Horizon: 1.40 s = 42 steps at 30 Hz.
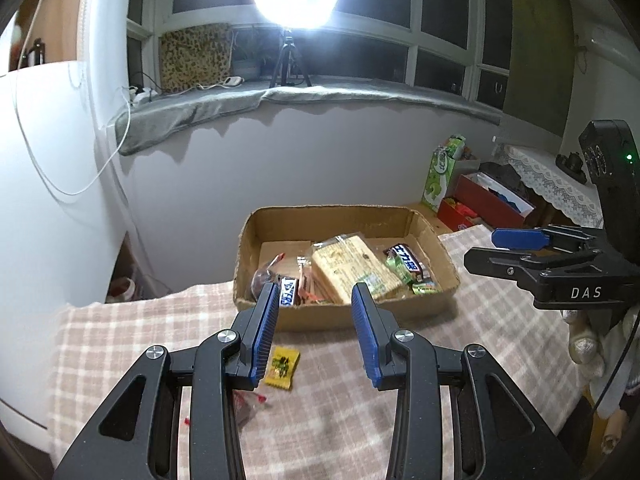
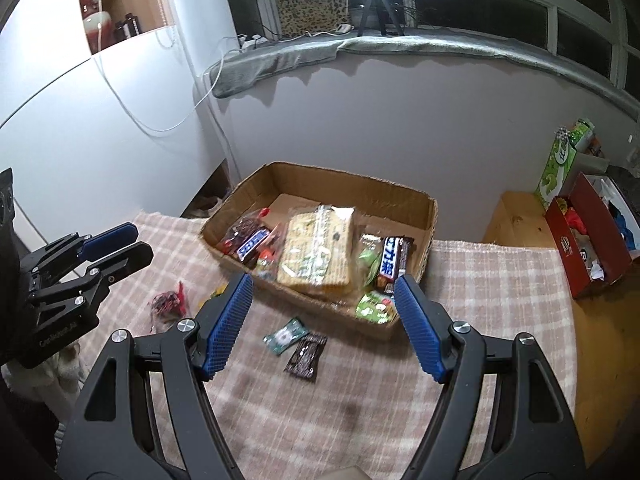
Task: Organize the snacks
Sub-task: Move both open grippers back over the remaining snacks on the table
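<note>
Both claws gape w/ nothing held: left claw (image 1: 314, 332) over yellow candy packet (image 1: 282, 367), right claw (image 2: 322, 328) above green sweet (image 2: 285, 336) & dark wrapper (image 2: 306, 356) on checked bench (image 2: 360, 400). Cardboard box (image 2: 352, 192) just beyond holds cracker pack (image 2: 316, 252), choc bars.

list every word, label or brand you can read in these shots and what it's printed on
"DAS": white letters on the black body of the right gripper, seen from the left wrist view.
Left gripper: white lettering on its body, too blurred to read.
Chocolate bar in the cardboard box: white characters on blue, not legible.
Second bar: the same.
Green carton, yellow packet, dark wrapper: print too small.
</note>
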Tool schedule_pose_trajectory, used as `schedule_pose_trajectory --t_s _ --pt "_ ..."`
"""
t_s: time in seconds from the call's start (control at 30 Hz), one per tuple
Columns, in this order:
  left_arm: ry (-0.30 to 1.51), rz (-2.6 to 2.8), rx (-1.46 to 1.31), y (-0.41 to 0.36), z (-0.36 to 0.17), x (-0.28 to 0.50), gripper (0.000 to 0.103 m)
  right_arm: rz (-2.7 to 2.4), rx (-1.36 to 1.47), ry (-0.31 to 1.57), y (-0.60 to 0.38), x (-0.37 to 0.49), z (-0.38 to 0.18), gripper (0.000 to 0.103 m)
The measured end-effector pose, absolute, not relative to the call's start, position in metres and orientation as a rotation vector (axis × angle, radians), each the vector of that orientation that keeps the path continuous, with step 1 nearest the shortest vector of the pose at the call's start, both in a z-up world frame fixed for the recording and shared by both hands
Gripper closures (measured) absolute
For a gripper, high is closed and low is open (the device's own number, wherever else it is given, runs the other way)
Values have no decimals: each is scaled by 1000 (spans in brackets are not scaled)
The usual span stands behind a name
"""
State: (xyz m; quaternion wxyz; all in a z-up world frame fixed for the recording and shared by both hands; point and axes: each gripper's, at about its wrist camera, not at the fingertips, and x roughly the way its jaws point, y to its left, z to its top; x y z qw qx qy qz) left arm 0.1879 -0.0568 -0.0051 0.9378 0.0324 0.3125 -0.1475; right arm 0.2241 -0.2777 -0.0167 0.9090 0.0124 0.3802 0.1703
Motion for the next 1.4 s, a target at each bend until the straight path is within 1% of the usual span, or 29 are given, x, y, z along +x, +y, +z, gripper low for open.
schedule_pose_trajectory --t_s 0.33,0.8,0.97,1.0,1.03,1.33,1.37,1.4 --pt "656 -289 15 -27 -15 164 67 396 0 803 -274 192 -25 27" --pt "795 -227 -125 44 -70 157 67 407 44 932 -279 197 -73 27" --pt "835 -242 -105 46 -81 158 67 414 43 968 -272 203 -86 27" --pt "843 -244 -92 44 -83 159 63 418 42 976 -270 204 -87 27" --pt "852 -247 -75 41 -86 161 55 420 41 990 -268 207 -90 27" --pt "918 -265 -28 30 -108 184 54 401 86 1079 -263 233 -113 27" --pt "923 -266 -13 29 -110 186 54 401 88 1086 -262 235 -115 28" --pt "924 -261 -1 28 -111 188 54 397 88 1092 -261 237 -118 31"
